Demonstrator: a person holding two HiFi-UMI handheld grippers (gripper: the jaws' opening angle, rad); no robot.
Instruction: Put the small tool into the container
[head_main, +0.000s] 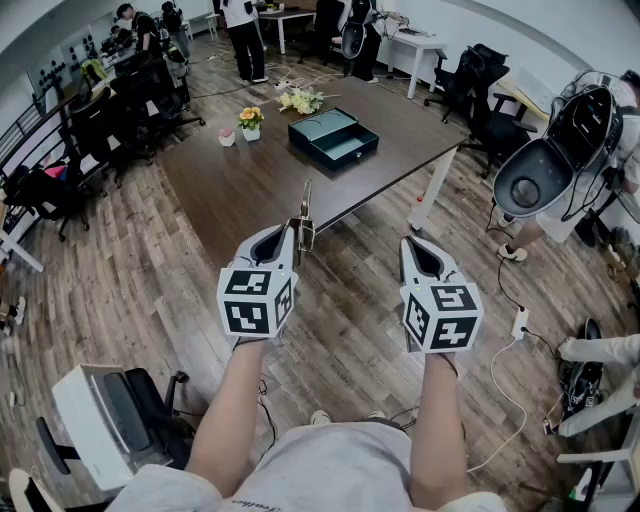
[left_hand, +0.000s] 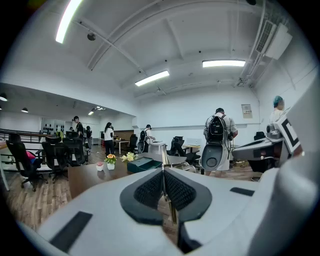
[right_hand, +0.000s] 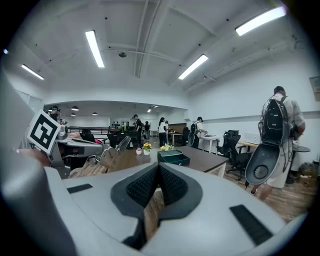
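In the head view, my left gripper (head_main: 297, 228) is shut on the small tool (head_main: 305, 212), a thin brass-coloured metal strip that sticks up past the jaws. The left gripper view has the same tool (left_hand: 163, 161) pinched upright between the dark pads. My right gripper (head_main: 408, 245) is shut with nothing in it, its pads pressed together in the right gripper view (right_hand: 158, 169). The container (head_main: 333, 138) is an open teal box on the dark brown table (head_main: 250, 190), well ahead of both grippers. Both gripper views also take in the container (left_hand: 142, 164) (right_hand: 173, 158). Both grippers hang over the wooden floor, short of the table's near edge.
A small flower pot (head_main: 250, 120), a pink pot (head_main: 227, 136) and white flowers (head_main: 301, 100) stand on the table behind the box. Black office chairs (head_main: 120, 120) line the left side. A grey seat shell (head_main: 548, 160) is at the right, a power strip (head_main: 520, 322) on the floor. People stand at the back.
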